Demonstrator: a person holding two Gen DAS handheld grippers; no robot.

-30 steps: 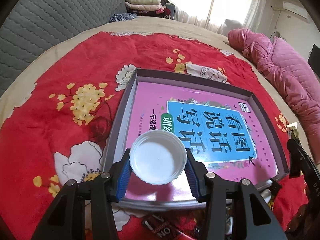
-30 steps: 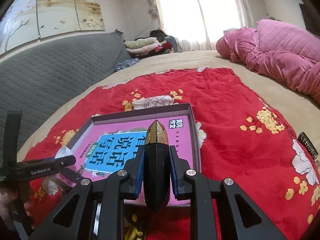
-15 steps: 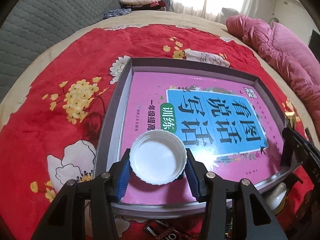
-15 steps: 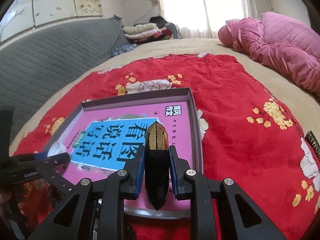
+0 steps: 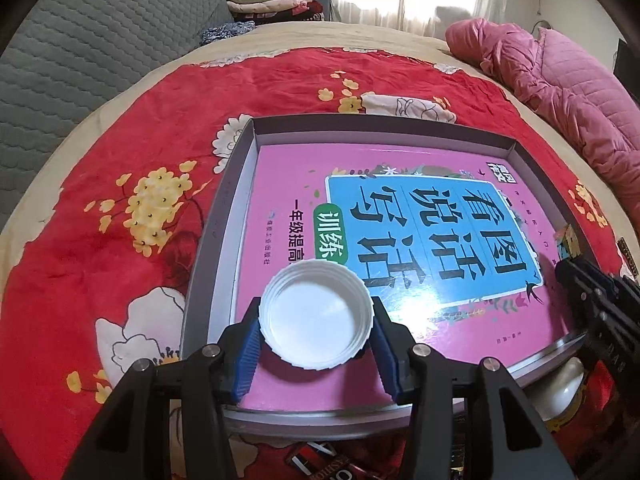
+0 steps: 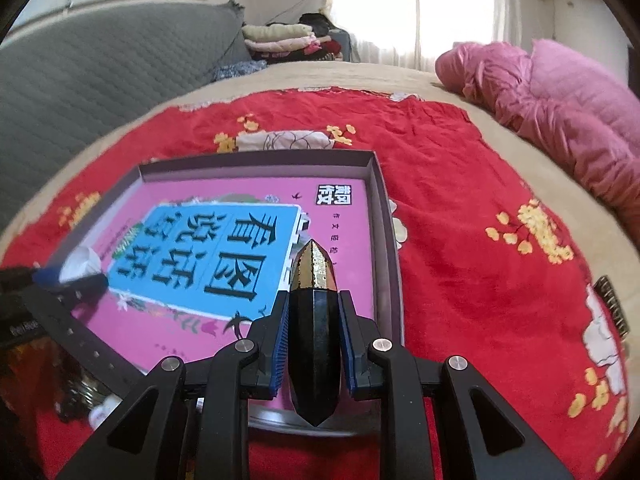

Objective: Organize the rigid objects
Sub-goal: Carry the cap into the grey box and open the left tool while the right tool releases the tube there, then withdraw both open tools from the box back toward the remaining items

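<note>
My left gripper (image 5: 316, 328) is shut on a white plastic lid (image 5: 316, 314), open side up, held over the near left part of a grey tray (image 5: 224, 216). A pink book with a blue title panel (image 5: 404, 224) lies flat in the tray. My right gripper (image 6: 314, 320) is shut on a black faceted case with a gold tip (image 6: 314, 304), held over the tray's near right part (image 6: 384, 216). The left gripper with the lid shows at the left of the right wrist view (image 6: 76, 268). The right gripper shows at the right edge of the left wrist view (image 5: 592, 296).
The tray lies on a red flowered cloth (image 5: 120, 168) on a bed. A pink quilted jacket (image 6: 560, 112) lies at the far right. A grey headboard (image 5: 80, 48) stands at the left. Small packets (image 5: 320, 460) and a white object (image 5: 564, 384) lie before the tray.
Both grippers have moved forward and lower over the tray, each still holding its object. The tray and book look larger and closer now.
</note>
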